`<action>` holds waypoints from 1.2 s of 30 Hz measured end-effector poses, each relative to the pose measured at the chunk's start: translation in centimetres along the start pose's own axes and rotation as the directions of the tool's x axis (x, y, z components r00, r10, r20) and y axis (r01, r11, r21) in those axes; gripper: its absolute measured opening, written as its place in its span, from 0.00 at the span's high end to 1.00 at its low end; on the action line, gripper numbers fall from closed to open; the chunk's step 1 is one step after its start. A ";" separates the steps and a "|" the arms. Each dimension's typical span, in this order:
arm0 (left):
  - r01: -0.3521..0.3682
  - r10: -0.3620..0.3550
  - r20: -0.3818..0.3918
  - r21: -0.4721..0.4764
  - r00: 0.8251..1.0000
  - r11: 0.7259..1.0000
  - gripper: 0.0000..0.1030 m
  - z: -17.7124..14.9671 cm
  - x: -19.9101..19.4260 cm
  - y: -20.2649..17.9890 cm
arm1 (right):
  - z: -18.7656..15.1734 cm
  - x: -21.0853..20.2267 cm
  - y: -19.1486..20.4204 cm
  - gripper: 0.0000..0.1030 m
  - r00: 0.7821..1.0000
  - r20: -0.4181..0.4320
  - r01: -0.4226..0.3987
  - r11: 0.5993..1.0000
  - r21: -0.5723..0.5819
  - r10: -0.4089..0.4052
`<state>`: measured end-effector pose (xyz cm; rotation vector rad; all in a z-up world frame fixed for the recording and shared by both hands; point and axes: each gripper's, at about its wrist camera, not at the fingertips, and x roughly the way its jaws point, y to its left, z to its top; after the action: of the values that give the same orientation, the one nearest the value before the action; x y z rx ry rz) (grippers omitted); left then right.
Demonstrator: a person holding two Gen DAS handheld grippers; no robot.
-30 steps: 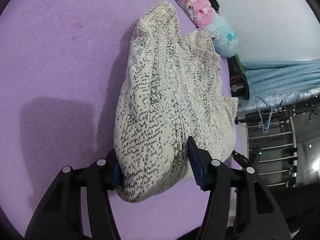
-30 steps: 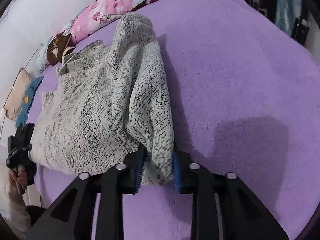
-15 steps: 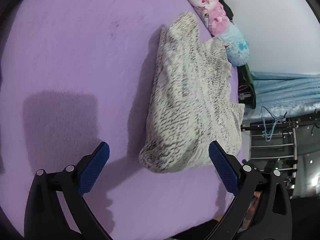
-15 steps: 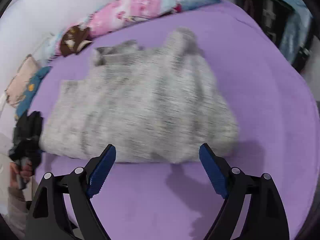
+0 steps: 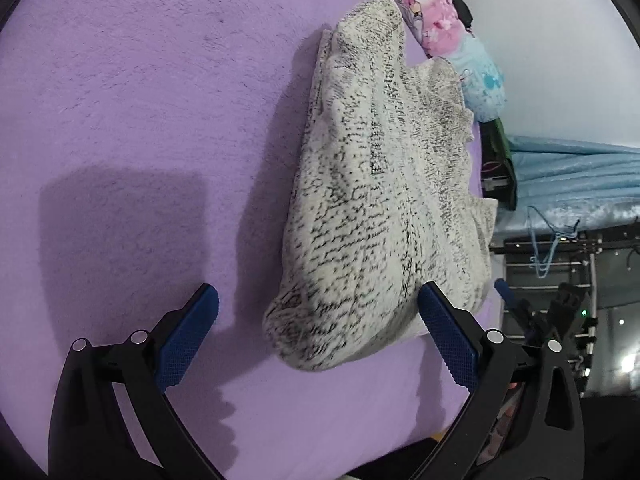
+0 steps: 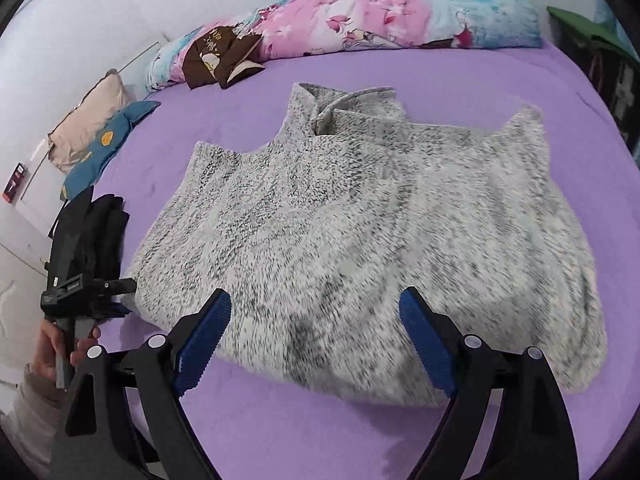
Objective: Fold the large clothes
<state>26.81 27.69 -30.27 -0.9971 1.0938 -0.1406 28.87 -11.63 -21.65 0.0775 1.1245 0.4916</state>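
Note:
A cream sweater flecked with black point(image 5: 380, 200) lies folded on the purple bed cover point(image 5: 120, 120). My left gripper point(image 5: 318, 294) is open, its blue pads wide apart on either side of the sweater's near corner and not touching it. In the right wrist view the sweater point(image 6: 360, 220) spreads across the bed, collar at the far side. My right gripper point(image 6: 315, 298) hangs open above the sweater's near edge, with nothing pressed between its pads.
A pink and blue floral bolster point(image 6: 380, 20) lines the far bed edge, with a brown plush point(image 6: 220, 56), a beige pillow point(image 6: 88, 120) and a blue cushion point(image 6: 104, 148) beside it. Dark clothes point(image 6: 108, 232) lie at the left. A rack with a hanger point(image 5: 544, 248) stands past the bed.
Both grippers were shut on the sweater's edge and have opened and let it go. The right one has swung sideways and now faces the sweater's long side.

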 end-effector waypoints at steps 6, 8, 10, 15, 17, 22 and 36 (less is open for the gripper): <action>0.034 -0.034 -0.017 0.027 0.999 0.999 0.07 0.4 1.8 -2.0 | 0.0 2.8 -0.8 0.18 0.999 -0.035 -0.012 0.998 0.057 0.014; 0.015 -0.014 -0.017 0.037 1.000 0.999 0.07 0.4 2.3 -2.6 | -0.3 3.5 -1.0 0.18 0.999 -0.035 0.002 0.999 0.051 0.000; 0.001 -0.001 -0.009 0.043 1.000 0.999 0.07 0.5 2.9 -3.0 | -0.6 4.0 -0.9 0.18 0.999 -0.030 0.011 0.999 0.030 -0.010; -0.014 0.014 0.000 0.075 1.000 0.997 0.07 0.7 2.8 -4.0 | -1.3 5.0 -0.1 0.12 0.998 -0.047 0.037 0.998 -0.049 -0.039; -0.008 0.007 0.001 0.067 1.000 0.998 0.07 0.8 2.8 -3.9 | -1.4 5.2 0.0 0.10 0.998 -0.047 0.035 0.998 -0.046 -0.037; 0.002 -0.002 -0.005 0.061 1.000 0.998 0.09 0.9 2.6 -3.6 | -1.4 5.5 0.2 0.07 0.998 -0.045 0.038 0.999 -0.038 -0.040; -0.013 0.011 0.026 0.086 1.000 0.996 0.36 0.6 1.3 -4.0 | -1.2 5.6 0.1 0.07 0.998 -0.052 0.034 0.999 -0.016 -0.035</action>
<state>29.32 25.04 -28.17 -0.9129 1.0618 -0.1642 29.65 -9.45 -26.88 0.0324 1.1717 0.4736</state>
